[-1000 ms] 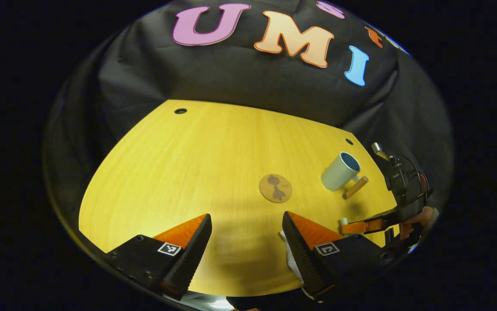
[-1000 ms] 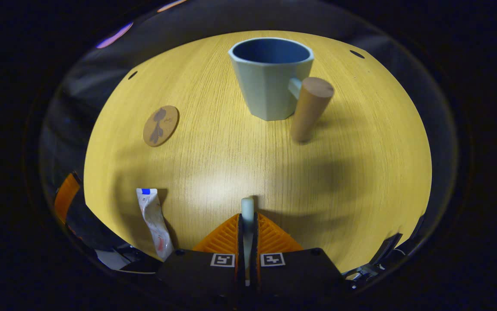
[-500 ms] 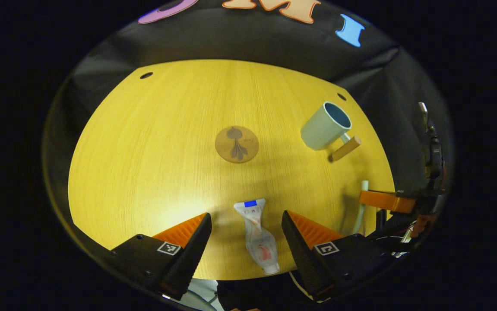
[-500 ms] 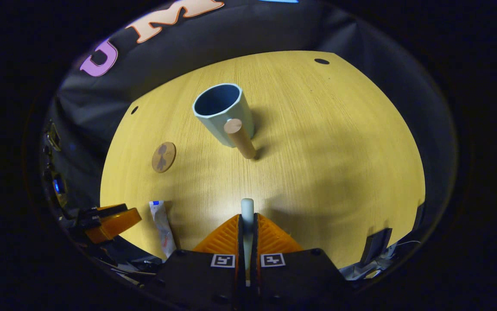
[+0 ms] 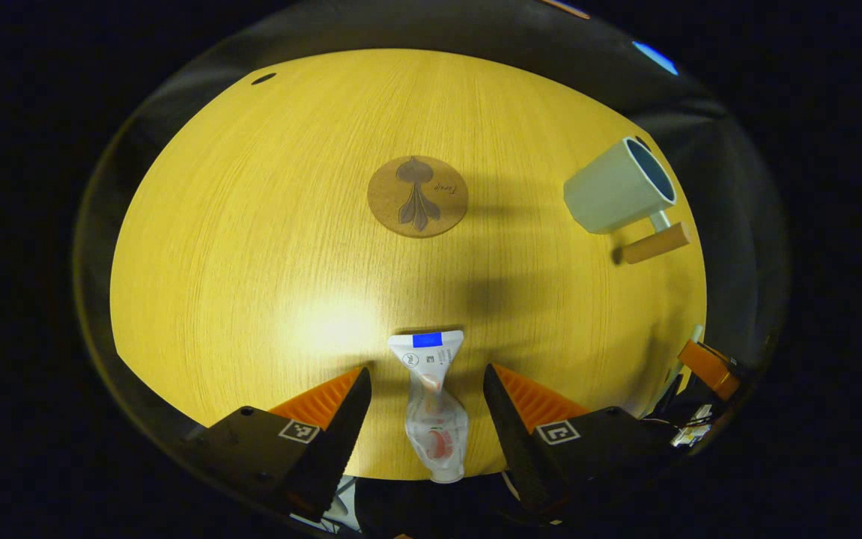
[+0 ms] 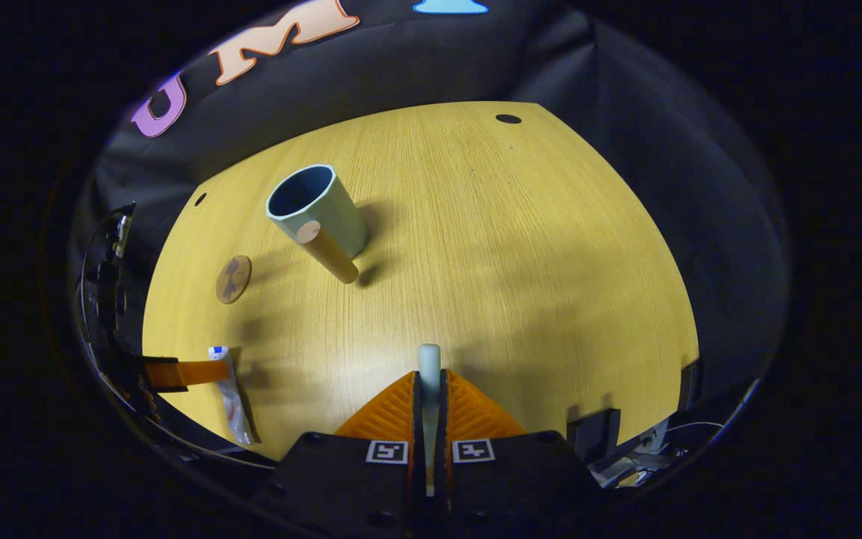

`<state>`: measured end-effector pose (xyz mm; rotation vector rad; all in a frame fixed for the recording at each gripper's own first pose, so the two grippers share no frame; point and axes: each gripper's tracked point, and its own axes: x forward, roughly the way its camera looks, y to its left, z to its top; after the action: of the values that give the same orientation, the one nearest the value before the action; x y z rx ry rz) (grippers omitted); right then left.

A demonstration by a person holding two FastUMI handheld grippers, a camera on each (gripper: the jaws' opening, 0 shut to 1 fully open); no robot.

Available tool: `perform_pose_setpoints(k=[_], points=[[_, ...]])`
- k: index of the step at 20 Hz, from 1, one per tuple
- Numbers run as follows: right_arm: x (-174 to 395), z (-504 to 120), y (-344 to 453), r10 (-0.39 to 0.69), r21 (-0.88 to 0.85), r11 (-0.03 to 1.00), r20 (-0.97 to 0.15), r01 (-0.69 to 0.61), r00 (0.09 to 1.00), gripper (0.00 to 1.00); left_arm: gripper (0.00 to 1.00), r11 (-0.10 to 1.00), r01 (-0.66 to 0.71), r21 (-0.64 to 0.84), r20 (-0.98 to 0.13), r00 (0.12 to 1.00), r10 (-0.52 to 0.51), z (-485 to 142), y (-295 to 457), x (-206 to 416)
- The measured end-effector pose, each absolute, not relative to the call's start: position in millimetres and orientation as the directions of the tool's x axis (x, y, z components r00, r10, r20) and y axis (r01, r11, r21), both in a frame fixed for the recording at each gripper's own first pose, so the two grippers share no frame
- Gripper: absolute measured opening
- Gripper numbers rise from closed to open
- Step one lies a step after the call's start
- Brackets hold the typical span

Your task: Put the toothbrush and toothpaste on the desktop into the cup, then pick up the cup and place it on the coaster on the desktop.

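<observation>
Coaster (image 5: 417,196) bears cursive script, illegible; toothpaste (image 5: 432,404) print unreadable.

Both views look down along their tools at one desktop (image 5: 251,224), sharing cup (image 6: 318,206) and, seemingly, coaster (image 5: 417,196).

Matt wood-grain desktop (image 5: 251,224), cork-like coaster (image 5: 417,196), wooden-handled cup (image 5: 618,196), glossy toothpaste (image 5: 432,404).

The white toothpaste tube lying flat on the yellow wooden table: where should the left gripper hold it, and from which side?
Probably from above, across the narrow middle of the white toothpaste tube, which lies lengthwise between the open fingers of the left gripper.
</observation>
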<state>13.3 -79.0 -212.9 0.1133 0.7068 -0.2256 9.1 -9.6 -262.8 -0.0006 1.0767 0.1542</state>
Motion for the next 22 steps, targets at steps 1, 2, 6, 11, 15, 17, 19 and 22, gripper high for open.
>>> perform_pose_setpoints(k=[1,2,6,11,15,17,19,22], points=[[13,-213,-81,-0.164,0.033,0.969,-0.655,0.245,0.738,0.07,0.87,0.987,-0.139,0.077,-0.88,0.456,0.133,-265,-9,11],[14,-212,-85,-0.164,0.034,0.969,-0.653,0.245,0.739,0.07,0.79,0.986,-0.148,0.083,-0.883,0.448,0.141,-267,-8,11],[20,-204,-98,-0.17,0.044,0.965,-0.638,0.257,0.751,0.07,0.64,0.979,-0.166,0.115,-0.892,0.416,0.176,-275,-6,13],[27,-197,-108,-0.173,0.052,0.963,-0.631,0.264,0.756,0.07,0.58,0.975,-0.164,0.153,-0.893,0.4,0.207,-278,-4,14],[26,-198,-108,-0.164,0.048,0.967,-0.63,0.249,0.759,0.07,0.27,0.969,-0.157,0.189,-0.893,0.382,0.236,-279,-3,13],[27,-196,-105,-0.155,0.051,0.969,-0.631,0.24,0.76,0.07,0.18,0.968,-0.154,0.2,-0.892,0.379,0.245,-278,-4,11],[30,-195,-103,-0.15,0.054,0.971,-0.622,0.233,0.768,0.07,0.16,0.975,-0.145,0.166,-0.892,0.399,0.211,-279,-6,12],[31,-187,-105,-0.153,0.053,0.971,-0.606,0.232,0.78,0.07,0.08,0.989,-0.137,0.049,-0.877,0.468,0.108,-271,-12,17]])
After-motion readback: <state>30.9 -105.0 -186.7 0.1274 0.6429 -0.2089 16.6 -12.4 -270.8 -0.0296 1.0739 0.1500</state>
